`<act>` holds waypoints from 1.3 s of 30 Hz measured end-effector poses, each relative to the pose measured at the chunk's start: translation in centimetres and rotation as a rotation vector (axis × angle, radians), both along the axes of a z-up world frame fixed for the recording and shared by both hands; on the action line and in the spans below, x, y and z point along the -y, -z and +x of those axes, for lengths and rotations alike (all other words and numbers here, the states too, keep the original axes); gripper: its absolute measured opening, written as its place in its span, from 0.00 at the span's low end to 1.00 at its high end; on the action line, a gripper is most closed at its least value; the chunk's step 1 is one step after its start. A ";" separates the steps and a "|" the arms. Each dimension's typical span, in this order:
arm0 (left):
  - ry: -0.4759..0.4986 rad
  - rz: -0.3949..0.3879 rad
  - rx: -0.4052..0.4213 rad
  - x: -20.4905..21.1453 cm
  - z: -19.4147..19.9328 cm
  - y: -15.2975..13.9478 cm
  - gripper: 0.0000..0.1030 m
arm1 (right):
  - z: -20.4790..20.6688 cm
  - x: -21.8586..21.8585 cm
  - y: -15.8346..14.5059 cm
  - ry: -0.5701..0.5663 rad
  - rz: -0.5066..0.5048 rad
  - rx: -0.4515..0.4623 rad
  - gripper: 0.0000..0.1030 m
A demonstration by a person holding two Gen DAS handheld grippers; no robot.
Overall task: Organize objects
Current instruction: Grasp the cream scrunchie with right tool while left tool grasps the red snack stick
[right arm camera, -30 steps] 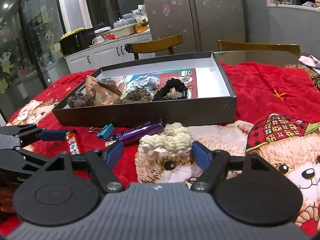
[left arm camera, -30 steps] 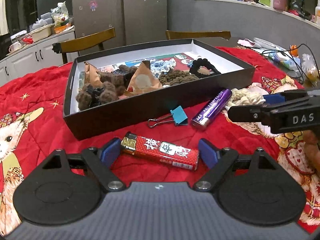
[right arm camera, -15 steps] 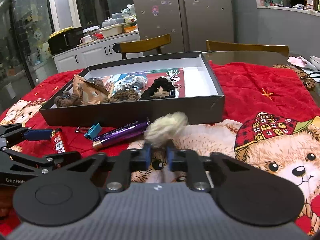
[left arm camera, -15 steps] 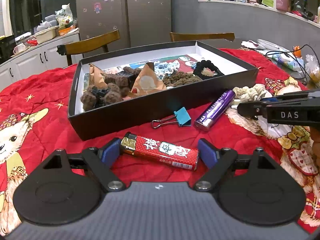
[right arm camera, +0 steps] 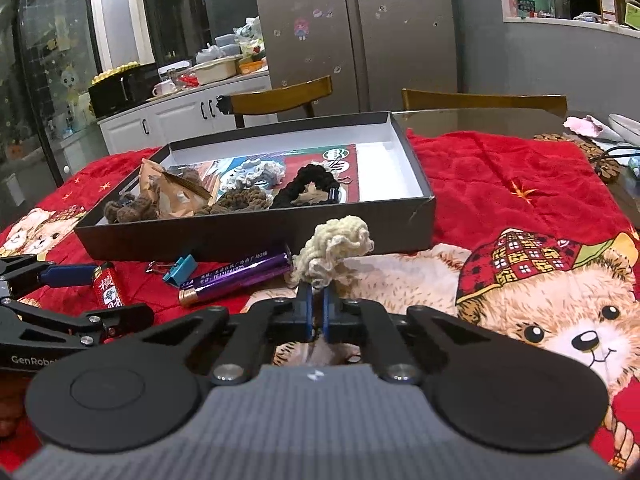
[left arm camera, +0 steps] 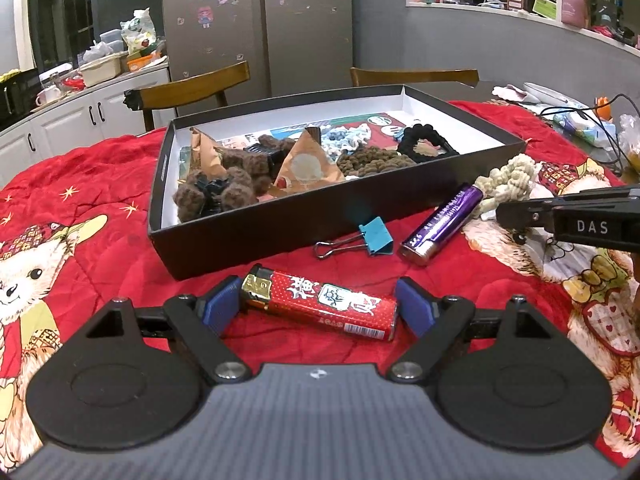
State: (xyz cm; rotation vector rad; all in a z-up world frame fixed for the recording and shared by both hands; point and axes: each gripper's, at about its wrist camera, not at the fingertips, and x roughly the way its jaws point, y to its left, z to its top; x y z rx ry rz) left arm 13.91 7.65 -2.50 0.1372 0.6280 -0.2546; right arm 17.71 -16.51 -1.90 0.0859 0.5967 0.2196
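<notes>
A cream knitted scrunchie sticks up from my right gripper, which is shut on its lower edge; the left wrist view shows the same scrunchie at the tip of that gripper. My left gripper stands open over the red cloth, its blue pads on either side of a red lighter without pressing it. A purple lighter and a blue binder clip lie in front of the black box, which holds brown, blue and black scrunchies and paper packets.
The red cloth with bear prints covers the table. Two wooden chairs stand behind the box. Cables and small items lie at the far right edge. A white cabinet with kitchenware is at the back left.
My right gripper closed on the cream scrunchie, which has been lifted a little off the cloth. The left gripper stayed open around the red lighter.
</notes>
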 end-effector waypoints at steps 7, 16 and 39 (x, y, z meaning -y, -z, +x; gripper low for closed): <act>-0.010 -0.002 0.004 -0.1 0.0 0.0 0.84 | -0.3 0.2 -0.2 0.013 0.001 0.027 0.01; -0.019 -0.003 0.003 -0.3 0.0 0.0 0.84 | -0.1 0.3 -0.2 -0.001 0.011 0.013 0.09; -0.019 -0.002 0.001 -0.4 0.0 0.0 0.84 | 1.4 0.5 0.2 0.000 0.039 -0.005 0.21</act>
